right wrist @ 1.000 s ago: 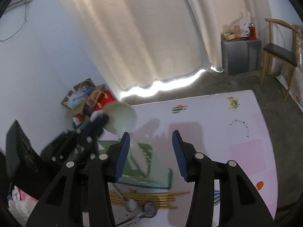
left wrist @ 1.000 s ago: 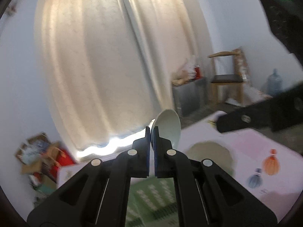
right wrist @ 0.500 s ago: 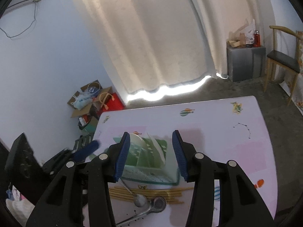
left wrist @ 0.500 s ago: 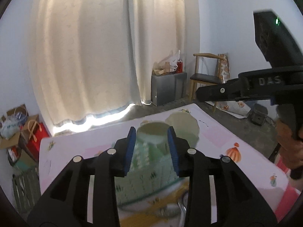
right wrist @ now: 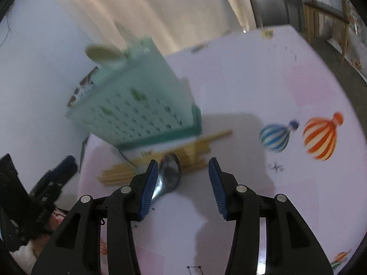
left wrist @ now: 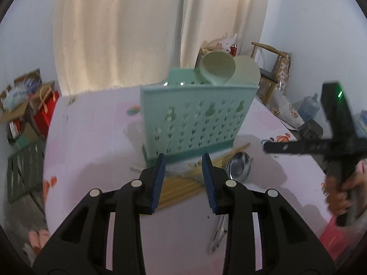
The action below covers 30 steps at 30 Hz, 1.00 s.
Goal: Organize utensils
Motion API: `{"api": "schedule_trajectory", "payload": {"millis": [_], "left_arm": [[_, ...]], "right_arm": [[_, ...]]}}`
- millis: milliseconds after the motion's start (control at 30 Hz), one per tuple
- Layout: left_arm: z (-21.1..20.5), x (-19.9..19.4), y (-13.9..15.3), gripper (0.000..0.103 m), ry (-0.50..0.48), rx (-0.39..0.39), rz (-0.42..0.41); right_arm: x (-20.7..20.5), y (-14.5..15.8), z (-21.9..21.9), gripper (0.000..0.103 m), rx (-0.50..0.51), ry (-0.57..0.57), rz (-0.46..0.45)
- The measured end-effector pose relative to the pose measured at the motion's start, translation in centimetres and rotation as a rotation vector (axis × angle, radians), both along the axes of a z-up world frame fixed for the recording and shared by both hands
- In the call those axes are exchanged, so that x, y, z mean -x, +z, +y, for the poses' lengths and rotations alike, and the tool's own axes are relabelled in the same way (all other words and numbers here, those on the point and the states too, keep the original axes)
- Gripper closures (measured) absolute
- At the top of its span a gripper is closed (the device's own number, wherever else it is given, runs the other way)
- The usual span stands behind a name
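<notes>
A teal perforated utensil holder (left wrist: 197, 119) stands on the table with two pale spoons (left wrist: 218, 71) sticking out of its top. In front of it lie yellow chopsticks (left wrist: 183, 183) and a metal spoon (left wrist: 238, 167). My left gripper (left wrist: 183, 160) hangs open just before the holder's base, with nothing between its fingers. My right gripper (right wrist: 183, 167) is open low over the chopsticks (right wrist: 201, 146). The metal spoon (right wrist: 169, 169) lies by its left finger, not gripped. The holder (right wrist: 142, 110) appears blurred behind it.
The table (right wrist: 252, 80) has a pink cloth printed with balloons (right wrist: 321, 135). A second metal utensil (left wrist: 220, 231) lies near the front. A person's hand (left wrist: 344, 190) holds the right gripper. Boxes (left wrist: 23, 100) and a chair (left wrist: 275, 68) stand beyond the table edges.
My left gripper let go of the pale spoon, which now stands in the holder, and its jaws opened. Both grippers dropped toward the chopsticks and the metal spoon.
</notes>
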<state>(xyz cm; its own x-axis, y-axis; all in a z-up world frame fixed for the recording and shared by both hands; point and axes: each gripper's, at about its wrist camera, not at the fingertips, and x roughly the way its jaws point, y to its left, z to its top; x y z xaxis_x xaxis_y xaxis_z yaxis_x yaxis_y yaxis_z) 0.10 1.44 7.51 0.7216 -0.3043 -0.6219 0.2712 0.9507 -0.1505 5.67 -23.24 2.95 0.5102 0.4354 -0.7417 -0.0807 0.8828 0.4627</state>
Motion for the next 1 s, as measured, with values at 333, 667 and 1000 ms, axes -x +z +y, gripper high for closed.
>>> {"api": "schedule_trajectory", "payload": {"millis": [333, 667, 1000], "left_arm": [[1.5, -0.9, -2.5, 0.072, 0.023, 0.021, 0.063], [1.9, -1.8, -3.5, 0.072, 0.029, 0.019, 0.091], [-1.8, -1.4, -3.8, 0.072, -0.15, -0.021, 0.098]], "right_arm": [[-0.8, -3.1, 2.9, 0.057, -0.016, 0.064, 0.009], [-1.5, -5.2, 4.5, 0.094, -0.09, 0.082, 0.047], [-0.6, -3.9, 2.2, 0.098, -0.131, 0.029, 0.039]]}}
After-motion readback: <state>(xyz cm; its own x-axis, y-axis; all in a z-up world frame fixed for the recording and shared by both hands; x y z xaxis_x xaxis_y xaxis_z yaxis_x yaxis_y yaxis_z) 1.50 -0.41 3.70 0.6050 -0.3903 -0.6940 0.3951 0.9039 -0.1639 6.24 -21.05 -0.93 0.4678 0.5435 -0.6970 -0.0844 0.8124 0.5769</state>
